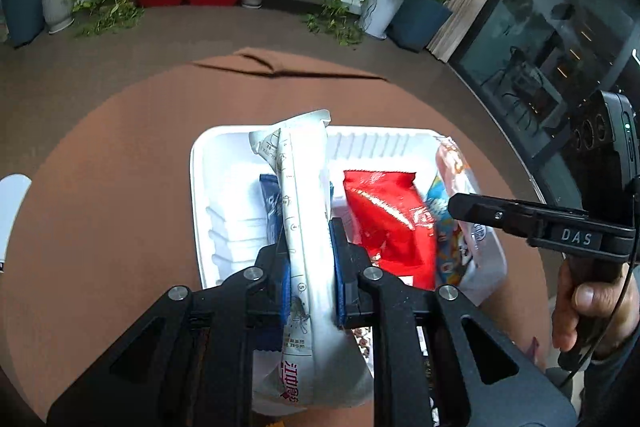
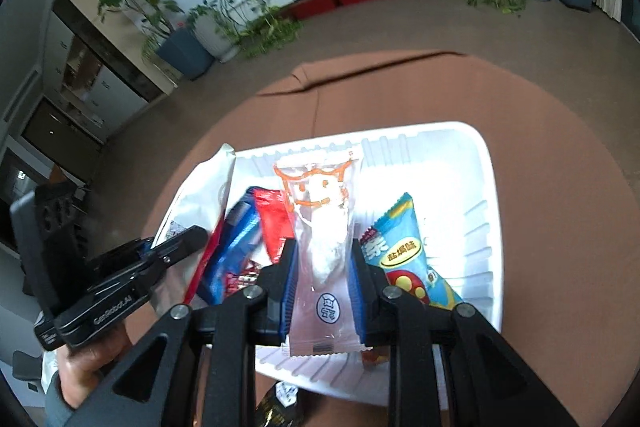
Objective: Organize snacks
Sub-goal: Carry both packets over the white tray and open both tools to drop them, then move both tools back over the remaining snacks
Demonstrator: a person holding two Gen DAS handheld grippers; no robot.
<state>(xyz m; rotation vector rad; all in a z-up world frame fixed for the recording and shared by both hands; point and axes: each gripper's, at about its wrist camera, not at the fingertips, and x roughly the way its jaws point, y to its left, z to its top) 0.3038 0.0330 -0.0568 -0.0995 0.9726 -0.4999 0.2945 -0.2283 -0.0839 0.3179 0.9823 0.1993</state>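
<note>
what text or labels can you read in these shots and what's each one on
"DAS": on the right tongs, seen from the left wrist.
"GenRobot.AI": on the left tongs, seen from the right wrist.
"盐焗味": yellow patch on the light blue snack packet in the white tray.
"江中", cut off: red print on the white packet held in the left tongs.
Other packet print: too blurred or small.

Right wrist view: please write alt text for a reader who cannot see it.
The right gripper is shut on a clear snack packet above a white tray holding red, blue and light-blue packets. The left gripper enters from the left, over a brown tablecloth.
</note>
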